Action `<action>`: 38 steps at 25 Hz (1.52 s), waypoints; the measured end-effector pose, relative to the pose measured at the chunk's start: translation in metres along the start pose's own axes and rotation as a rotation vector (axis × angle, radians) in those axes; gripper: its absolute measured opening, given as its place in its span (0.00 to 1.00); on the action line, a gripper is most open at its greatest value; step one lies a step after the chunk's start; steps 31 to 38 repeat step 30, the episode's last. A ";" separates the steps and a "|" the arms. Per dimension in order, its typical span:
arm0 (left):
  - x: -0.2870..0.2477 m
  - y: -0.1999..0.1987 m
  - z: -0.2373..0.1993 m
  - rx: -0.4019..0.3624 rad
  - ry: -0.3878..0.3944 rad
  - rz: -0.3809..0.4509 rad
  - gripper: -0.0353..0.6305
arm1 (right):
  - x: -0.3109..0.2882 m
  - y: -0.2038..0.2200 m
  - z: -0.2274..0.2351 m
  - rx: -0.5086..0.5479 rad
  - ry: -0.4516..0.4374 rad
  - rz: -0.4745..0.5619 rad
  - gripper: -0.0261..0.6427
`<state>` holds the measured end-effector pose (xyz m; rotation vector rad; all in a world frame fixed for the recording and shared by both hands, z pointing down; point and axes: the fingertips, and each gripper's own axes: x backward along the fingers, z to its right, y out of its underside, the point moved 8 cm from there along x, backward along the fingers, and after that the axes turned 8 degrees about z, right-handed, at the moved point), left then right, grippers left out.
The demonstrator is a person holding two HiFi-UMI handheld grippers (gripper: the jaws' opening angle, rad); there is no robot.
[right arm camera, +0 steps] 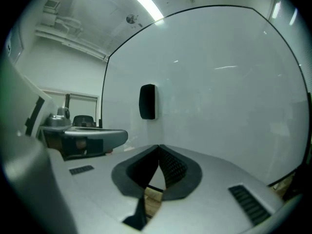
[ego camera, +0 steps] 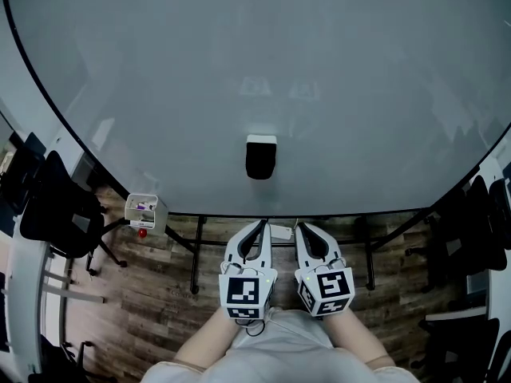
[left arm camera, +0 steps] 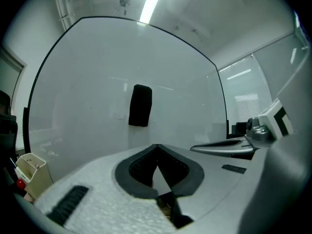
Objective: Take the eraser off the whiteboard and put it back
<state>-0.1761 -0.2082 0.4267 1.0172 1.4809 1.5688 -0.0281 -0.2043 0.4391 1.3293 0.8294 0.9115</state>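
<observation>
The left gripper [ego camera: 262, 224] has its jaws pressed together with nothing between them. The right gripper [ego camera: 302, 227], just beside it, is likewise closed tip to tip and empty. Both stop short of the whiteboard [ego camera: 335, 78], touching nothing. Each carries a cube [ego camera: 246, 290] with black-and-white square markers. The eraser [ego camera: 260, 158], a dark upright block with a white strip at its upper end, clings to the board's lower middle, straight ahead of the grippers

Left tool [ego camera: 261, 225], right tool [ego camera: 303, 229]: jaws together, empty, side by side.
</observation>
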 end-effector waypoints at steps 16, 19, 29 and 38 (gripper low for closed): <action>0.003 -0.003 -0.001 0.018 0.011 -0.001 0.08 | 0.004 -0.009 -0.003 0.067 -0.011 0.013 0.08; 0.003 -0.002 -0.003 0.039 0.009 -0.011 0.08 | 0.004 -0.009 -0.003 0.068 -0.011 0.008 0.08; 0.002 -0.002 -0.002 0.043 0.010 -0.018 0.08 | 0.002 -0.008 0.001 0.059 -0.005 0.000 0.08; 0.001 -0.001 -0.002 0.041 0.007 -0.015 0.08 | 0.002 -0.008 0.003 0.056 -0.001 0.000 0.08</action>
